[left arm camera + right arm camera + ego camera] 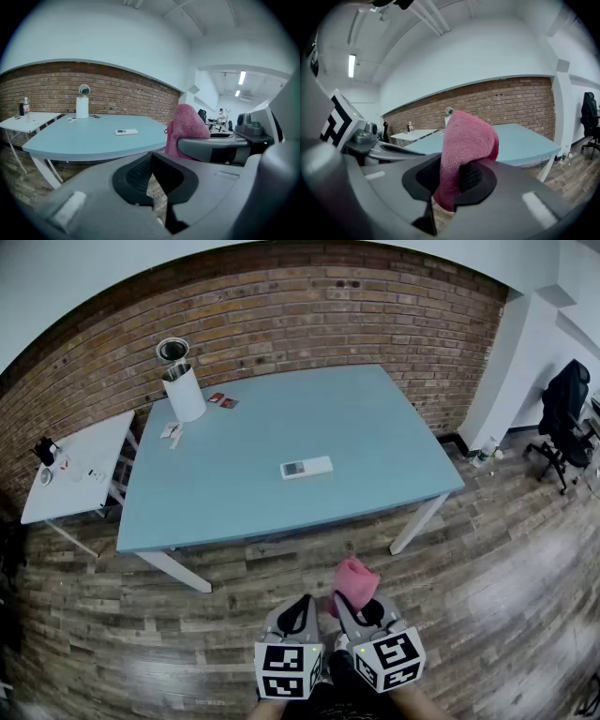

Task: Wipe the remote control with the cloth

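**Head view:** I stand back from the blue table (394,456). The remote control (307,467) lies flat near its middle, well apart from both grippers. I hold my left gripper (302,604) and right gripper (349,604) side by side, low over the floor. The pink cloth (356,581) stands up from the right gripper.

**Left gripper view:** My jaws are closed together with nothing between them. I judge this leaves them free to steady the remote.

**Right gripper view:** My jaws clamp 1 fold of the cloth. The upper part is left loose, probably to serve as a wiping pad.
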